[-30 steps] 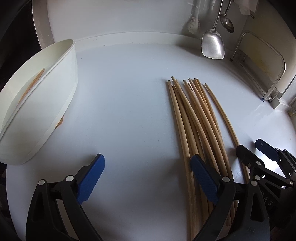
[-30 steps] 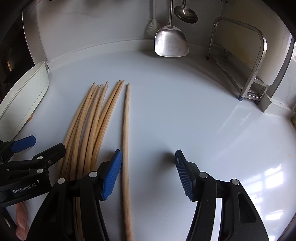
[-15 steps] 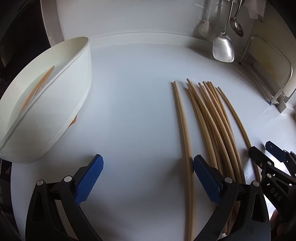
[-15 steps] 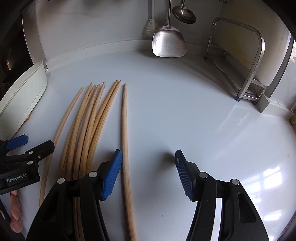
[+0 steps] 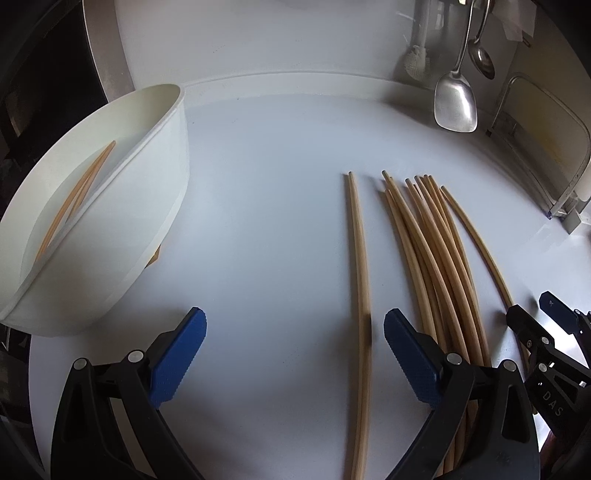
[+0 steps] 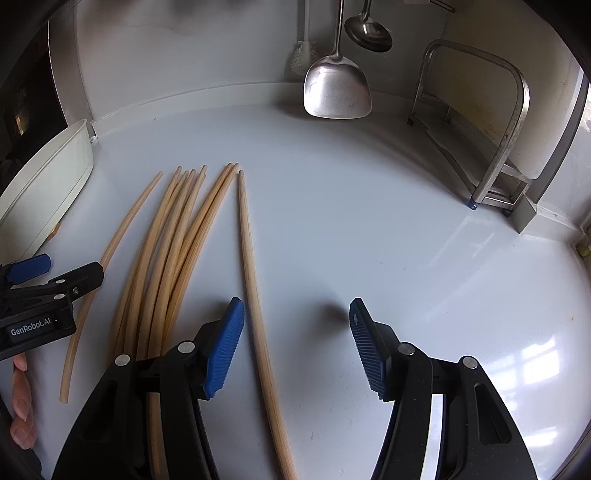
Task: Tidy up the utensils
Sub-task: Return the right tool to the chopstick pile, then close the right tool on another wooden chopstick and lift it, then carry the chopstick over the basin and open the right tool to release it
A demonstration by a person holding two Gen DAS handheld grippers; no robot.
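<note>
Several long wooden chopsticks [image 5: 436, 251] lie bunched on the white counter; the bunch also shows in the right wrist view [image 6: 173, 243]. One chopstick [image 5: 360, 280] lies apart on the bunch's left, between my left gripper's open jaws, near the right pad. My left gripper [image 5: 293, 354] is open and empty. Another single chopstick [image 6: 255, 295] lies right of the bunch, just inside my right gripper's left pad. My right gripper [image 6: 297, 347] is open and empty. A white oval tub [image 5: 162, 177] at the left holds a few chopsticks [image 5: 74, 203].
A steel spatula [image 6: 336, 88] and a ladle [image 6: 369, 33] hang on the back wall. A metal rack [image 6: 495, 147] stands at the right. The tub shows at the far left of the right wrist view [image 6: 48, 184]. The left gripper's body [image 6: 40, 306] is beside the bunch.
My left gripper has shifted left and back; one chopstick has been drawn out of the bunch to its left side. My right gripper has barely moved.
</note>
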